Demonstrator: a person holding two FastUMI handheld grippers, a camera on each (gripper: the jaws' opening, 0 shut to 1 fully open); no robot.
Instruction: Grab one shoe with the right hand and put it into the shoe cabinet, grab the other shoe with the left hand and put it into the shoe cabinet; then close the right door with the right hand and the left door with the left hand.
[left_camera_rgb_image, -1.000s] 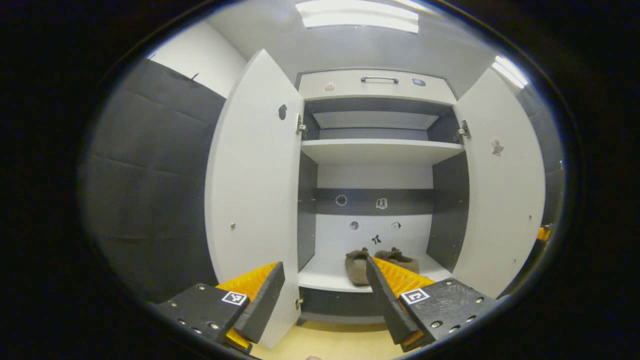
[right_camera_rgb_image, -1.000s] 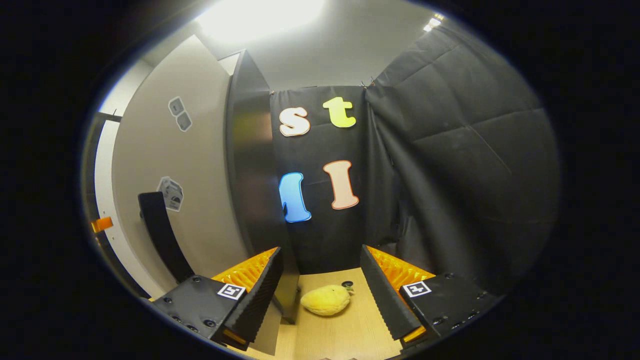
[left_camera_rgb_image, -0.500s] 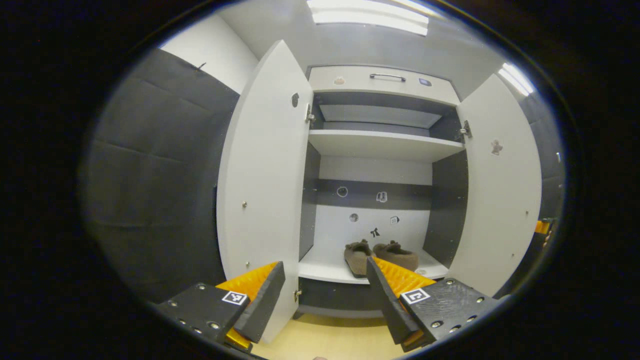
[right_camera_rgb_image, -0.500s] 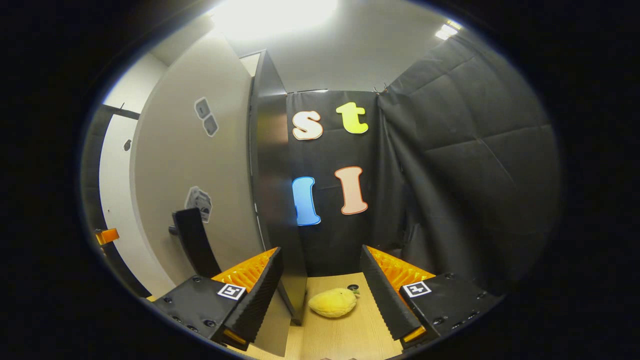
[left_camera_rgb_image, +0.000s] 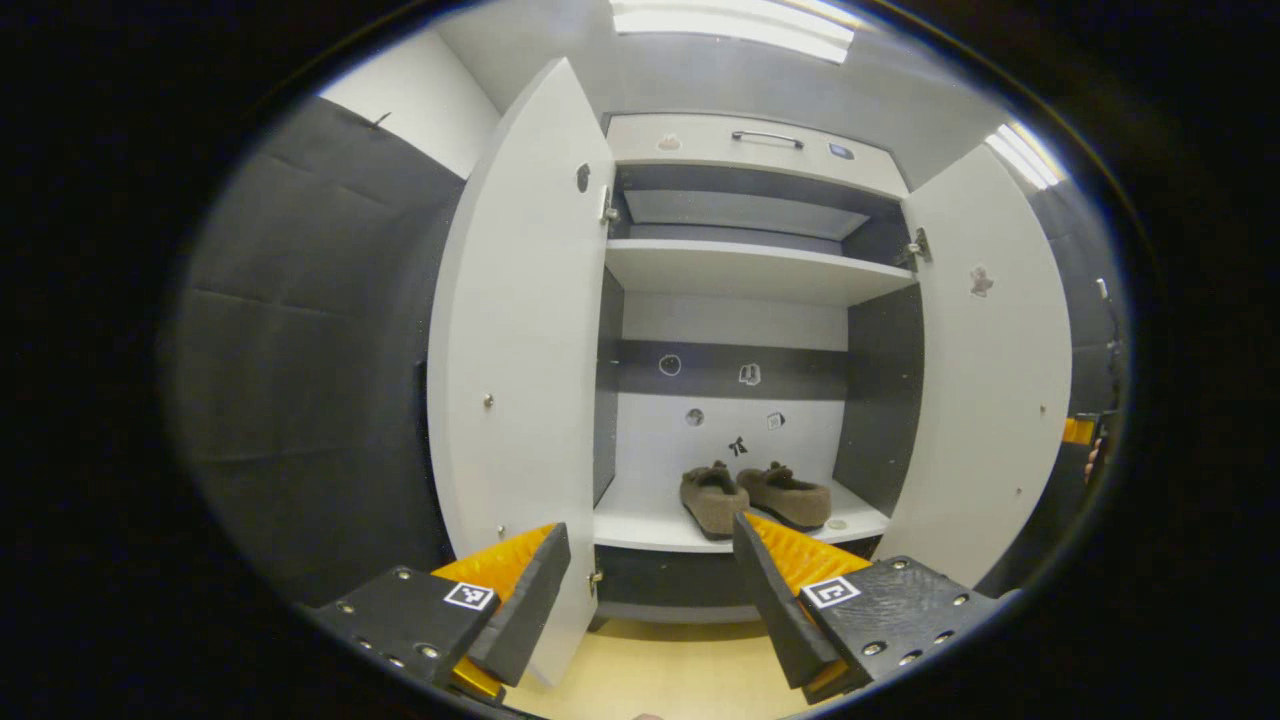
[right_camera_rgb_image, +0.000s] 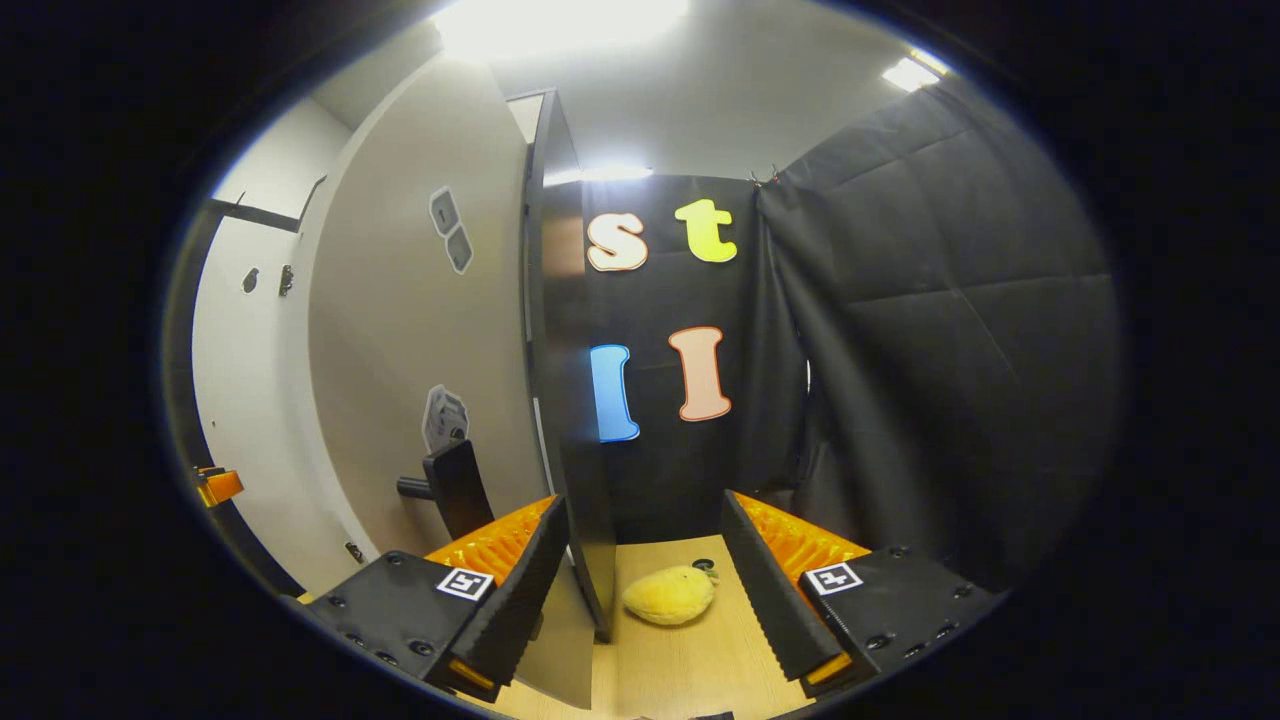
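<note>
Brown fuzzy slippers (left_camera_rgb_image: 755, 493) both in, on white cabinet's bottom shelf (left_camera_rgb_image: 640, 525). White left door (left_camera_rgb_image: 515, 350) and right door (right_camera_rgb_image: 420, 340) open, closing left. Left gripper (left_camera_rgb_image: 650, 580), right gripper (right_camera_rgb_image: 640, 590) fingers apart, empty.

Shoes (left_camera_rgb_image: 752, 494) fuzzy felt-like cloth; shoe cabinet (left_camera_rgb_image: 745, 268) smooth matt board; floor (right_camera_rgb_image: 690, 655) wood-grain; handle (left_camera_rgb_image: 767, 136) metal.

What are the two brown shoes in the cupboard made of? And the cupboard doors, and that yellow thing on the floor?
The shoes look like soft felt or suede: dull, fuzzy, no shine. The left door and right door look like smooth painted or coated board, flat and matte white; I can't tell what's underneath. The yellow thing looks like a plush toy, rounded and soft, but it's small.
</note>
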